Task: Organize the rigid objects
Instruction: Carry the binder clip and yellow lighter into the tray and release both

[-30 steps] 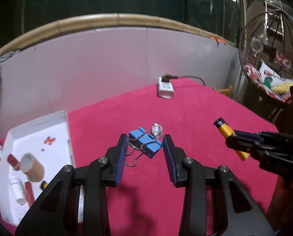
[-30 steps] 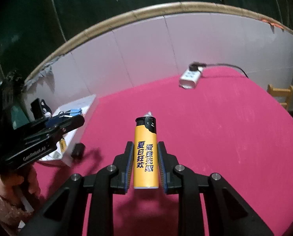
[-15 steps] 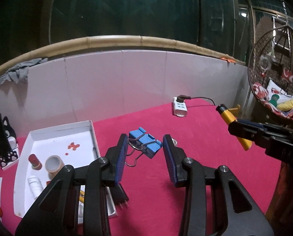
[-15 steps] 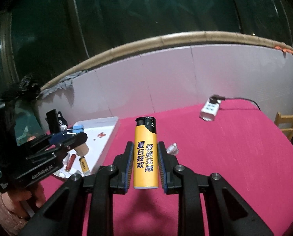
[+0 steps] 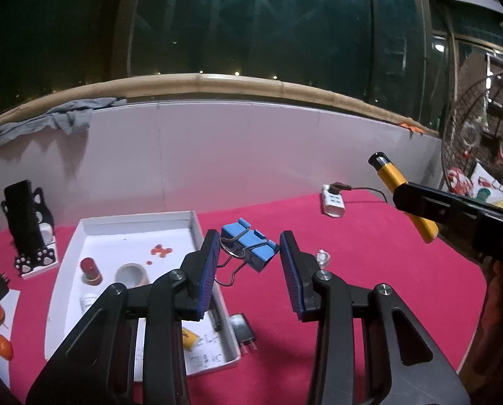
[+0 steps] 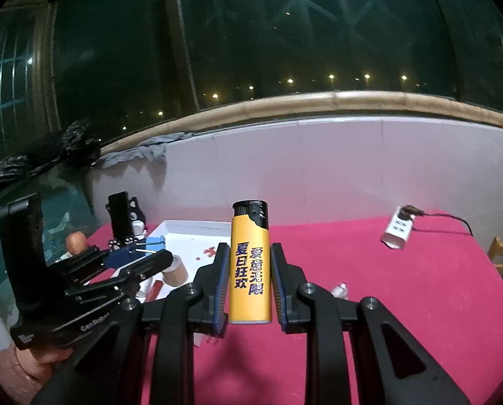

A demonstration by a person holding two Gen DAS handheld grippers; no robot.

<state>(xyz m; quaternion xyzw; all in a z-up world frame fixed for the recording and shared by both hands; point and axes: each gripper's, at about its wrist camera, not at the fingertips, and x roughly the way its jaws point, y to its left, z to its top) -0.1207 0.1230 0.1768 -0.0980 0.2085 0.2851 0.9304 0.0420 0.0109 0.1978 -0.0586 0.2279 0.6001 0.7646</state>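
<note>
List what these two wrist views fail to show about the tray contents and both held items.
- Left wrist view: the near end of the white tray is hidden behind the left tool; items there are cut off.
- Left wrist view: the small clear object on the red cloth is too small to identify.
- Right wrist view: the blue binder clips are mostly hidden by the left tool's fingers.
- Right wrist view: the yellow lighter shows only its printed front in the right tool.

both wrist cams look fwd over red table [image 5: 369, 270] toward wall; share white tray [image 5: 197, 222] [image 6: 190, 226].
</note>
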